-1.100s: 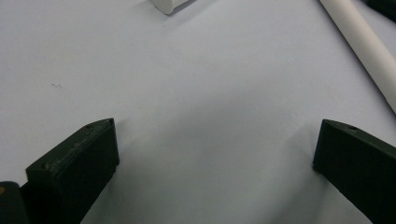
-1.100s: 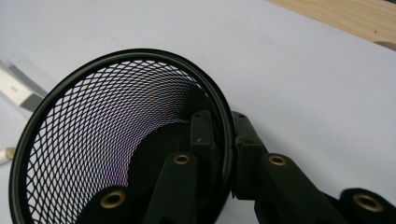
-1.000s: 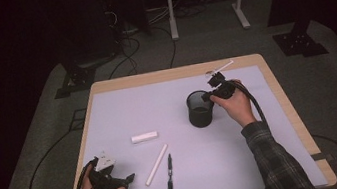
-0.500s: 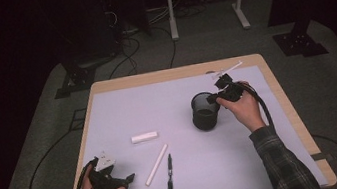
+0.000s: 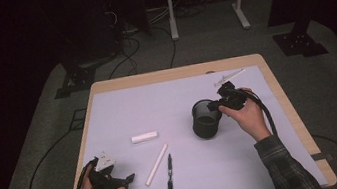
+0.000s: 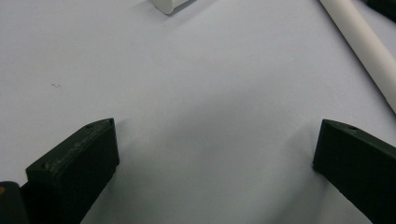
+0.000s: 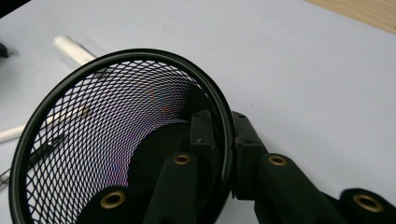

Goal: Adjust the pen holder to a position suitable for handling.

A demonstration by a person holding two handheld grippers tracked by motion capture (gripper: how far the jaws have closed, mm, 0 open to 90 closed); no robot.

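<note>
A black mesh cup (image 5: 205, 119) stands right of the table's middle. My right gripper (image 5: 213, 105) is shut on its rim, with one jaw inside the mesh wall and one outside. In the right gripper view the cup (image 7: 93, 130) leans against the gripper (image 7: 224, 126). My left gripper (image 5: 129, 179) rests near the front left corner, open, with bare mat between its jaws (image 6: 215, 154). A white tube (image 5: 157, 164), a black pen (image 5: 169, 176) and a short white block (image 5: 144, 137) lie just right of it.
A thin white stick (image 5: 229, 76) lies near the far right edge of the wooden table (image 5: 173, 72). The left gripper view catches the white tube (image 6: 364, 46) and the block's corner (image 6: 170, 4). Cables and stand legs lie on the dark floor beyond.
My right hand has shifted the mesh cup a little to the right and toward the near side. The left hand has stayed where it was.
</note>
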